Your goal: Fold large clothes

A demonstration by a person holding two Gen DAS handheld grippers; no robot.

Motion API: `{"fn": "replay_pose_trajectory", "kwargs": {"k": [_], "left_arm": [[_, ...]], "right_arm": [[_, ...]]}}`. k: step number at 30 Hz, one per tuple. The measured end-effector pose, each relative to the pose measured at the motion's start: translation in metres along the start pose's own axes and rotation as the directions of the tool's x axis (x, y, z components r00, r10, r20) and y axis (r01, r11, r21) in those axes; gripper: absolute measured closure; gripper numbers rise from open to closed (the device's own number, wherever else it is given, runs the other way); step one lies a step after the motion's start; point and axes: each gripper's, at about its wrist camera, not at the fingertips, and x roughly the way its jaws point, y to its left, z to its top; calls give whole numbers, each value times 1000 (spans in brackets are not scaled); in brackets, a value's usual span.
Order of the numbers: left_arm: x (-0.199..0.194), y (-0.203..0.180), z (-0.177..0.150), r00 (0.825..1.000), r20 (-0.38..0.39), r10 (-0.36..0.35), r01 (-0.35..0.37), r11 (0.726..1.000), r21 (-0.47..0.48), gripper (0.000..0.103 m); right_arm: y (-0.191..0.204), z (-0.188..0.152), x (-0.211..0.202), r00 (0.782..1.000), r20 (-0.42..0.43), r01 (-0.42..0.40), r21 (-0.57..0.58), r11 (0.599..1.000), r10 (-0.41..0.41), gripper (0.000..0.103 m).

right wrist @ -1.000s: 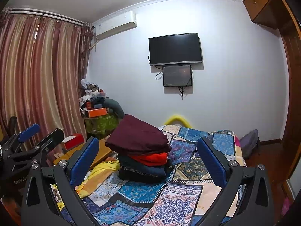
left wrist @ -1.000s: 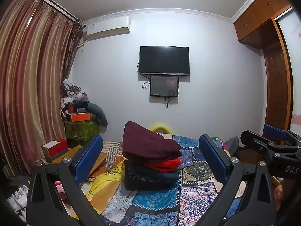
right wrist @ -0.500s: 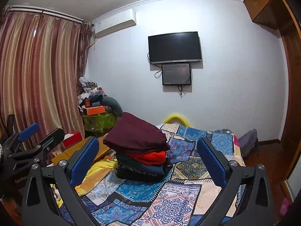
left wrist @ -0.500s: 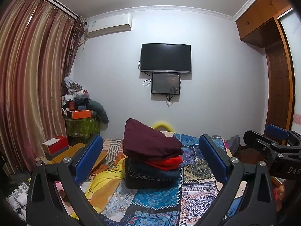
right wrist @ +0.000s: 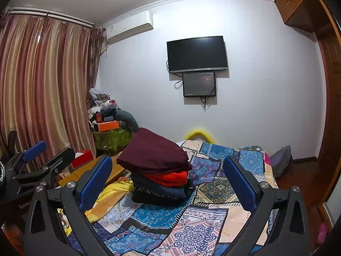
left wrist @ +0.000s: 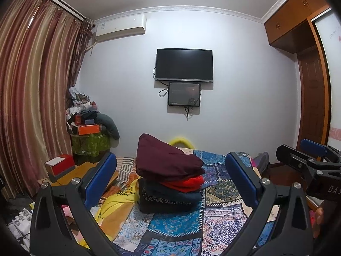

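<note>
In the left wrist view, the left tool [left wrist: 170, 183] is held level above the near end of the bed [left wrist: 219, 224], its blue fingers spread wide and holding nothing. Straight ahead between them, a stack of folded clothes [left wrist: 170, 181] sits on the patchwork cover: a maroon garment [left wrist: 166, 160] on top, a red one under it, dark ones at the base. Beside the stack lies a loose yellow garment [left wrist: 115, 204], crumpled and apparently unfolded. It looks soft, light and limp, so it would likely sag from any single hold; taking it by two corners or the shoulders should serve best. The right tool [left wrist: 307, 155] shows at the right edge, alongside and pointing the same way.

In the right wrist view, the right tool [right wrist: 168, 181] is likewise level and wide apart, empty, aimed at the same stack [right wrist: 157, 170]. The yellow garment [right wrist: 110, 196] lies lower left of the stack. The left tool [right wrist: 40, 155] appears at the left edge, raised clear of the bed [right wrist: 213, 219].
</note>
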Motion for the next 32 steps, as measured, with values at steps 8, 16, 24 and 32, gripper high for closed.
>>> {"fn": "replay_pose_trajectory", "kwargs": {"k": [8, 16, 24, 32], "left_arm": [[0, 4, 0, 1000, 4, 0, 0, 1000, -20, 1], [1, 5, -1, 1000, -3, -19, 19, 1000, -24, 0], [5, 4, -4, 999, -27, -22, 22, 999, -32, 0], [10, 3, -6, 999, -39, -30, 28, 999, -29, 1]], "right_arm": [[-1, -1, -1, 1000, 3, 5, 4, 1000, -5, 0], [-2, 0, 1, 1000, 1, 7, 4, 1000, -7, 0], [-2, -2, 4, 1000, -6, 10, 10, 1000, -10, 0], [-2, -5, 7, 1000, -16, 9, 14, 1000, -9, 0]]}}
